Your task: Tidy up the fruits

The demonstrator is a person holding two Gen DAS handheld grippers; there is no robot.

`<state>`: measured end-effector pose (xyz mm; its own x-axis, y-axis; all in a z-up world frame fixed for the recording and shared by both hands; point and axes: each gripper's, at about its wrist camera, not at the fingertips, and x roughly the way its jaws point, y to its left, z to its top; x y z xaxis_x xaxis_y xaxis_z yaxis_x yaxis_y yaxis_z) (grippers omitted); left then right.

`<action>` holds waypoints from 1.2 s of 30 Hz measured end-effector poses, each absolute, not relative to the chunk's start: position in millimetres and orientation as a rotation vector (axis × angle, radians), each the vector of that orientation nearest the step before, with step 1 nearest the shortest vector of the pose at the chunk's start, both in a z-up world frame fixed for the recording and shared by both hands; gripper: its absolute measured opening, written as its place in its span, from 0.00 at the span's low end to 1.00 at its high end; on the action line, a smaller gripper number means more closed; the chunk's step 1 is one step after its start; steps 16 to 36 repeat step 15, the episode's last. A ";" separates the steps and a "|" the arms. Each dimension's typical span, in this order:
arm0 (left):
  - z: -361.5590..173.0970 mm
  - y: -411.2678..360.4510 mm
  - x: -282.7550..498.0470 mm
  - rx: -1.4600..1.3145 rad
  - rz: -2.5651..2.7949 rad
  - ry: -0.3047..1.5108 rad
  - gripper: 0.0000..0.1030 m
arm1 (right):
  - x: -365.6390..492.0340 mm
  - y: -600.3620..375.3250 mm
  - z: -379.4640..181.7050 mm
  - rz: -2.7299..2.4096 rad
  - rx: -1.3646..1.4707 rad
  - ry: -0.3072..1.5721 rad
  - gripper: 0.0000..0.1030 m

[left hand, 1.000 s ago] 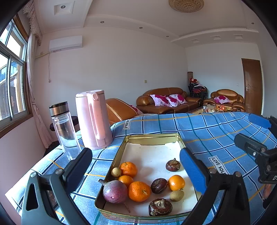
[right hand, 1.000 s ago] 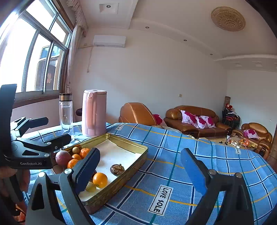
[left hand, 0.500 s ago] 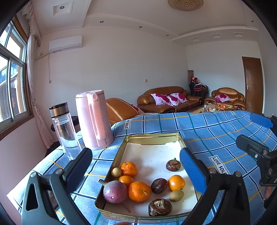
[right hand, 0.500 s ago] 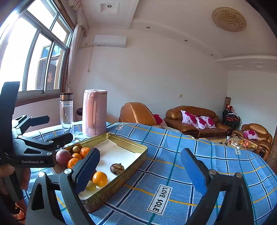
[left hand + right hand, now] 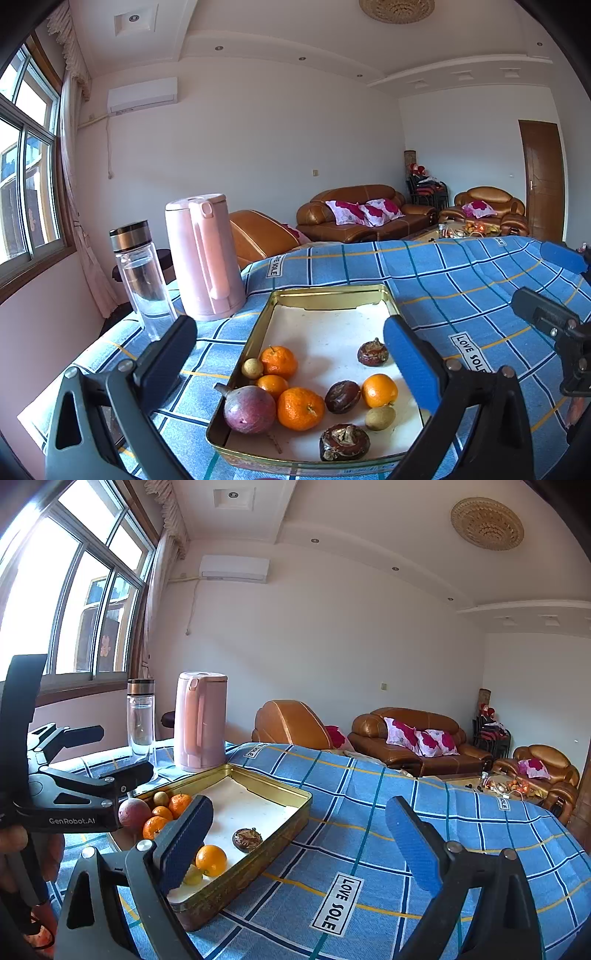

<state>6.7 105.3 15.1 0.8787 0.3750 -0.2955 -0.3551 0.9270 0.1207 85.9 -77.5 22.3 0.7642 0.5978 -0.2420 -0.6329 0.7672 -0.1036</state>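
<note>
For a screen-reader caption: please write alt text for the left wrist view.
An open left claw hovers over a gold tray holding oranges, dark fruits and a purple fruit, on a blue checked tablecloth. A pink kettle and water bottle stand left.

The black left gripper [image 5: 288,354] and black right gripper [image 5: 299,834] both hover with jaws spread wide, empty, side by side.

A blue checked cloth [image 5: 443,280] covers the table, bearing a gold tray [image 5: 328,291] straight ahead, with a pink kettle [image 5: 203,254] and glass bottle [image 5: 142,280] ahead-left.
</note>
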 end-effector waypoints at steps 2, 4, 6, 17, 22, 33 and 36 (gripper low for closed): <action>15.2 103.9 6.9 0.072 0.383 0.317 1.00 | 86.7 -77.9 21.9 0.672 -0.184 0.202 0.93; 14.5 102.2 7.8 0.078 0.376 0.322 1.00 | 86.7 -78.8 20.9 0.671 -0.184 0.203 0.93; 14.0 100.4 8.4 0.082 0.372 0.326 1.00 | 87.3 -79.5 20.9 0.671 -0.182 0.205 0.93; 16.9 87.1 12.0 0.110 0.350 0.316 1.00 | 91.6 -88.2 18.6 0.653 -0.188 0.215 0.93; 16.9 87.1 12.0 0.110 0.350 0.316 1.00 | 91.6 -88.2 18.6 0.653 -0.188 0.215 0.93; 16.9 87.1 12.0 0.110 0.350 0.316 1.00 | 91.6 -88.2 18.6 0.653 -0.188 0.215 0.93; 16.9 87.1 12.0 0.110 0.350 0.316 1.00 | 91.6 -88.2 18.6 0.653 -0.188 0.215 0.93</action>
